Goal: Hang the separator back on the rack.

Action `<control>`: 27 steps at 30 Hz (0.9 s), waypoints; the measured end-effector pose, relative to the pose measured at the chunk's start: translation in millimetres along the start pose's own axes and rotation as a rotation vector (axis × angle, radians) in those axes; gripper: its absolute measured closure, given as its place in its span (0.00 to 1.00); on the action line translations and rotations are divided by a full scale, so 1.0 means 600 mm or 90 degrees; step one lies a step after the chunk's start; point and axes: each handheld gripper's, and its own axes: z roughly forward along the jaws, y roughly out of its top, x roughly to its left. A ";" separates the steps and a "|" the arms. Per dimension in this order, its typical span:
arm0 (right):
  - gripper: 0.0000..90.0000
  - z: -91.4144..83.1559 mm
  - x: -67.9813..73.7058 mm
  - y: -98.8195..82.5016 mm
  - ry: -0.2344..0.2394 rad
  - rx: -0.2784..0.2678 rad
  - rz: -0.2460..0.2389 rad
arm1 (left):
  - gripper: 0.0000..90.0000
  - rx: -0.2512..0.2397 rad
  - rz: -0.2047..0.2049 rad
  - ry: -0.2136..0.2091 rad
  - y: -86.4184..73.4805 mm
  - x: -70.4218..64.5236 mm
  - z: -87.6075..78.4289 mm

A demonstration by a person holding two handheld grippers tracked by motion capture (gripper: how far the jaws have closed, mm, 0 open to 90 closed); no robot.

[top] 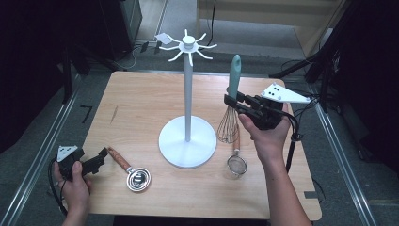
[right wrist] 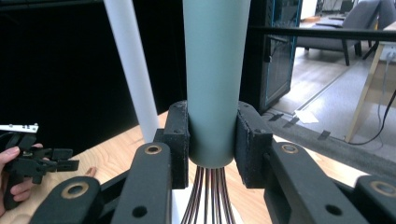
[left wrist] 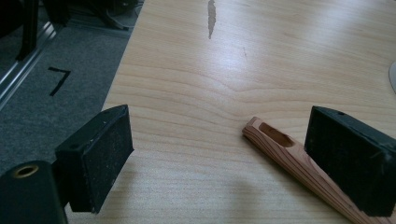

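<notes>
A whisk (top: 232, 89) with a pale green handle (right wrist: 215, 79) and copper wires hangs upright above the table, handle up, right of the white utensil stand (top: 187, 94). My right gripper (top: 234, 101) is shut on the base of that handle; its pads (right wrist: 177, 140) press both sides. My left gripper (top: 101, 157) rests open at the table's front left corner. The wooden handle (left wrist: 289, 156) of a small metal measuring cup (top: 138, 179) lies just beside its right jaw, not gripped.
The stand's round base (top: 187, 141) sits mid-table, with hook arms (top: 188, 44) at its top. A small mesh strainer (top: 236, 162) with a wooden handle lies under the whisk. The wooden table (top: 141, 99) ends close on my left gripper's left (left wrist: 121, 60).
</notes>
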 end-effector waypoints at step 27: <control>0.79 0.010 0.069 0.030 0.067 -0.043 -0.026 | 0.09 0.002 0.002 -0.001 0.000 0.000 0.000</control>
